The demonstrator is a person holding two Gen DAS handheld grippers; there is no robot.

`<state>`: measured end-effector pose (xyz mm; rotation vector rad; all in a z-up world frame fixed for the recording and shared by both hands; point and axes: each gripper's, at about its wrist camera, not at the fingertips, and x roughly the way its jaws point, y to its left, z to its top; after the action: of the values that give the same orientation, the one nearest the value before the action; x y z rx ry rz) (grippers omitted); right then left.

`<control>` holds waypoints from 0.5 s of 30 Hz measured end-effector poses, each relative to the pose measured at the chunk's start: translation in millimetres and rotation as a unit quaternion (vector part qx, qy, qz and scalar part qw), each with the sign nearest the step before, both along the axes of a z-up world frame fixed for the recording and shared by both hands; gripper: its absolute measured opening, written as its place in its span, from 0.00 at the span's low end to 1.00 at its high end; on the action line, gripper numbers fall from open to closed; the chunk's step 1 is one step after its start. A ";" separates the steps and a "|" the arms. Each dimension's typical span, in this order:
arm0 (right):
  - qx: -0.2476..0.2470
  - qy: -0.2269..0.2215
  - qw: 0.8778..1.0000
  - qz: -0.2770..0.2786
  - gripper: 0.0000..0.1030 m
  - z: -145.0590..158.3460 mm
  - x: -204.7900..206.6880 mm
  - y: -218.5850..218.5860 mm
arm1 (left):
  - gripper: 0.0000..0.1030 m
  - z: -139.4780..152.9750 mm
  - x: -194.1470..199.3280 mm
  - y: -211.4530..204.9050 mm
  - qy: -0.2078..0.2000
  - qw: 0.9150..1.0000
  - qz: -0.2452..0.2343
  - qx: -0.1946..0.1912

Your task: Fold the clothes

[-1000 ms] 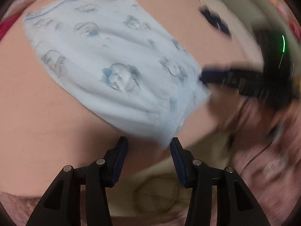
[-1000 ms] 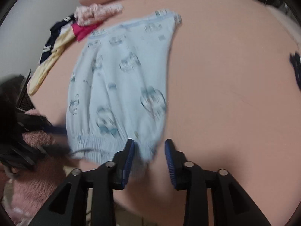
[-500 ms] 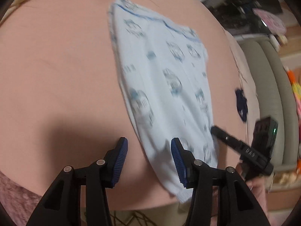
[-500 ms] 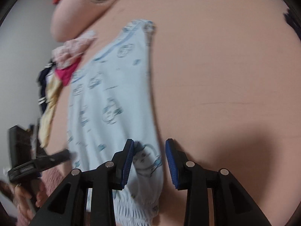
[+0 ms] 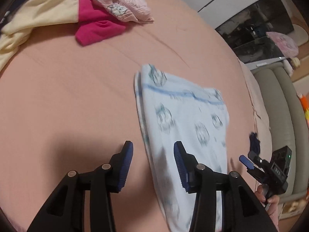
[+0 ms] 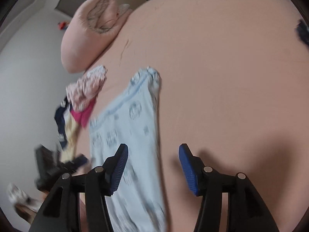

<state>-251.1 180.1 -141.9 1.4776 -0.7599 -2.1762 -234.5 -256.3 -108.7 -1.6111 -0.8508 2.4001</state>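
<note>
Currently we hold both tongs wide and empty above the bed (image 5: pixel 67 96). Light blue garment (image 5: pixel 183 119) lies flat on it, between left tongs (image 5: pixel 153 164) and right tongs (image 6: pixel 153 169).

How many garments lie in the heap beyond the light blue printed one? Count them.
At least 4, at the pink bed's far edge: pale pink printed garment on top, magenta garment beneath, cream-yellow garment beside, navy garment behind. More may be hidden.

Both grippers have pulled back from the pale blue garment (image 5: pixel 185 119). The right gripper (image 6: pixel 153 166) has spread wider, and the garment's edge lies toward its seven o'clock.
</note>
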 end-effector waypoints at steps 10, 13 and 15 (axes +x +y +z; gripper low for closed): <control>0.001 -0.019 0.999 0.037 0.52 -32.8 -110.7 -58.3 | 0.38 -23.9 -56.6 -0.9 0.030 0.999 -0.010 -0.021; -0.004 -0.027 0.999 0.045 0.07 -39.8 -131.3 -67.7 | 0.07 -19.2 -65.7 11.6 0.040 0.998 -0.047 -0.032; -0.029 -0.037 0.998 0.040 0.06 -39.8 -129.1 -59.9 | 0.07 -6.5 -66.1 19.2 0.055 0.996 -0.069 -0.029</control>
<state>-380.2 120.3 -181.7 1.5392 -0.7668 -2.0346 -300.6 -237.0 -115.2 -1.4887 -0.6346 2.4116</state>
